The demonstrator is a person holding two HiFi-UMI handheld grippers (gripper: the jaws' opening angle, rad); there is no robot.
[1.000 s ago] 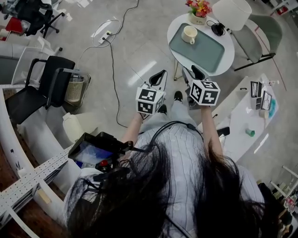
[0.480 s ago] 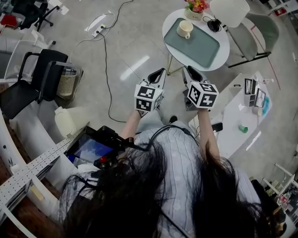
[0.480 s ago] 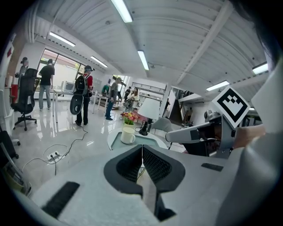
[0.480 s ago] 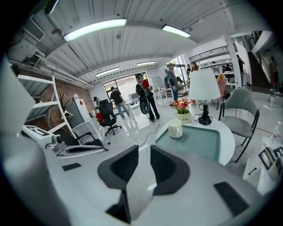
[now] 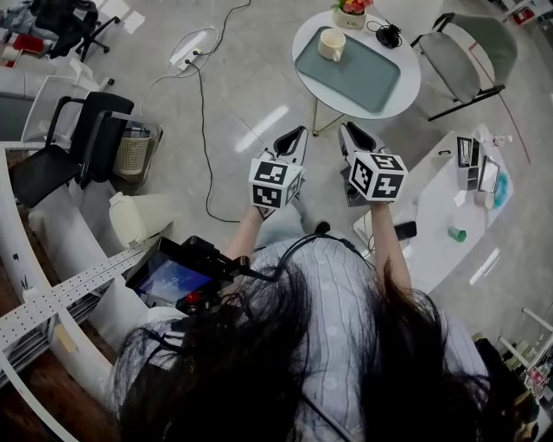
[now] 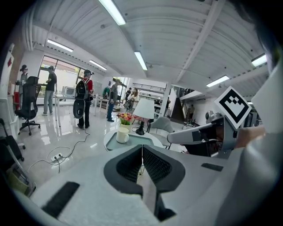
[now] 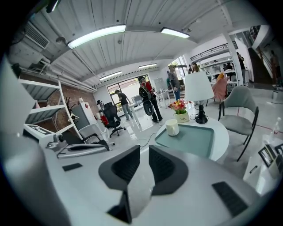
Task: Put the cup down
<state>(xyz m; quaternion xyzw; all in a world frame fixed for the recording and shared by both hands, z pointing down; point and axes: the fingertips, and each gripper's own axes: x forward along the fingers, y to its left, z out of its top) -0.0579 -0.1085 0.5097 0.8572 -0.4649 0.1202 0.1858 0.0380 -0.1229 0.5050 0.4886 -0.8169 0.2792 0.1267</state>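
A cream cup (image 5: 331,44) stands upright on a grey-green tray (image 5: 367,78) on a round white table (image 5: 408,82). It also shows in the left gripper view, cup (image 6: 122,134), and in the right gripper view, cup (image 7: 172,127), at the tray's (image 7: 196,137) left end. Both grippers hang side by side over the floor, well short of the table. My left gripper (image 5: 296,136) (image 6: 142,148) is shut and empty. The jaws of my right gripper (image 5: 350,131) (image 7: 142,151) have closed to a thin gap, nothing between them.
A flower pot (image 5: 350,12) and a black lamp base (image 5: 386,34) stand behind the tray. A grey chair (image 5: 467,47) is beside the table, a long white table (image 5: 436,229) to the right. A cable (image 5: 204,129), wastebasket (image 5: 134,155) and black chair (image 5: 82,142) lie left. People (image 6: 84,99) stand far off.
The round table with the cup has drifted toward the top of the head view, farther from the grippers. Both grippers keep their places side by side.
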